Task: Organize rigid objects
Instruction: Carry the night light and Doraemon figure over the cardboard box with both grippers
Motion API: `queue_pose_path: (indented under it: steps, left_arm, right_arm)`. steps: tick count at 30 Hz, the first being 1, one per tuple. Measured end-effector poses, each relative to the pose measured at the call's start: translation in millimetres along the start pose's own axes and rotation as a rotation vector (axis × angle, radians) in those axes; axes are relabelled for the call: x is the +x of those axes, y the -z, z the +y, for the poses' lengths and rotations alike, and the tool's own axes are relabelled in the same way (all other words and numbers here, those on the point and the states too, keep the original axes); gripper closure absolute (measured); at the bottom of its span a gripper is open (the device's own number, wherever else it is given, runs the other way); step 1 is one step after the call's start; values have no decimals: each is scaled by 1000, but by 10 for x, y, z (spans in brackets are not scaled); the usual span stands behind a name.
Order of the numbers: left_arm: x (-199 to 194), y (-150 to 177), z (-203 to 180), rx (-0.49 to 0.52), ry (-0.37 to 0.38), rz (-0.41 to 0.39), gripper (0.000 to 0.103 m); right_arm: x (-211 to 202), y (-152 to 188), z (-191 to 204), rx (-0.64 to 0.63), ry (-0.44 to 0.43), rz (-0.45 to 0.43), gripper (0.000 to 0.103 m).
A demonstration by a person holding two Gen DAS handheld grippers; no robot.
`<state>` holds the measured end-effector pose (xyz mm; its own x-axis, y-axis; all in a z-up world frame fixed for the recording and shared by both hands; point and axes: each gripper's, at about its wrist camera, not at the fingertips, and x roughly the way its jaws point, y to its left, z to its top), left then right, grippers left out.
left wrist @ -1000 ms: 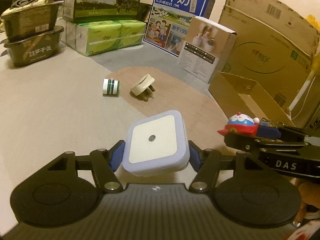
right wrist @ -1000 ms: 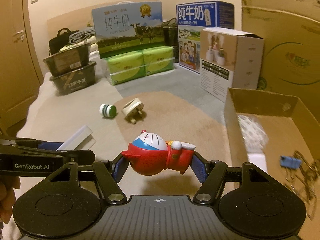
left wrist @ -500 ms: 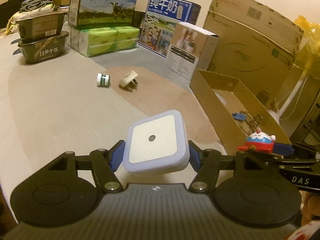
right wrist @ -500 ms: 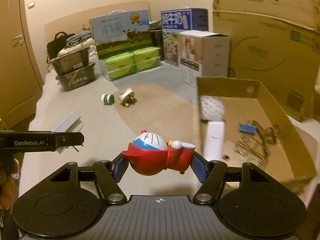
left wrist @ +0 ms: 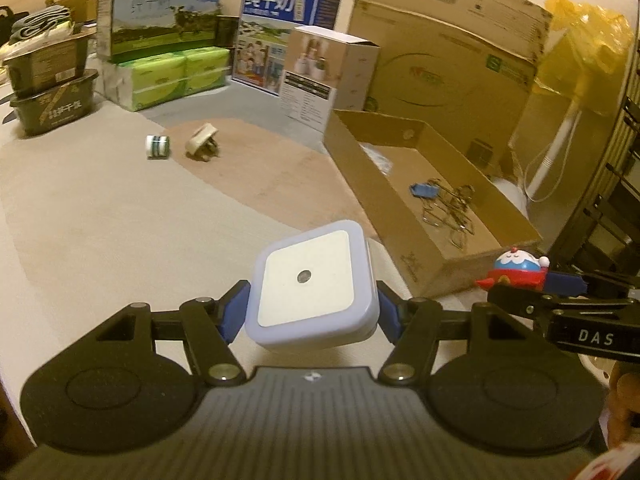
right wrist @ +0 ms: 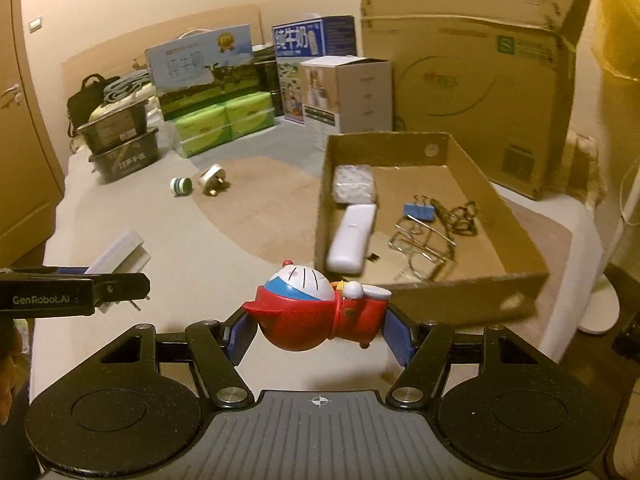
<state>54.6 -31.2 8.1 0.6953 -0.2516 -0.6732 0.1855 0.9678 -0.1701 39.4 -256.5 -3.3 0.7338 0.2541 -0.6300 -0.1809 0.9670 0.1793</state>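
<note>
Your left gripper (left wrist: 312, 314) fingers clamp the night light (left wrist: 314, 284) flat; right gripper (right wrist: 320, 332) fingers pinch the toy (right wrist: 316, 312) sideways. Both sit short of the box (right wrist: 516, 208), centre right, probably for dropping in.

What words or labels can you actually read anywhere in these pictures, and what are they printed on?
"GenRobot.AI": side of the left gripper.
"DAS": side of the right gripper.
"纯牛奶": blue milk carton.
"纯牛奶", faint: green cow-print milk carton.
"芋干饭", partly legible: lower dark tray.
Too small or blurred: white product box panel, big cardboard box logos and barcodes.
</note>
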Motion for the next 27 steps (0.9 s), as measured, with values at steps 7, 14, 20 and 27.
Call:
queue_pose_path:
  steps: [7, 14, 20, 27]
  left_arm:
    - [19, 50, -184, 17, 18, 12, 41]
    - [65, 65, -398, 46, 42, 21, 41]
    - [136, 63, -592, 65, 64, 33, 41]
    - [222, 43, -826, 94, 97, 41, 41]
  right_arm:
    - [-119, 104, -162, 24, 30, 2, 36]
    - [-206, 139, -332, 47, 65, -4, 36]
    - [-244, 143, -465, 55, 98, -11, 36]
    - [-288, 136, -644, 72, 128, -12, 36]
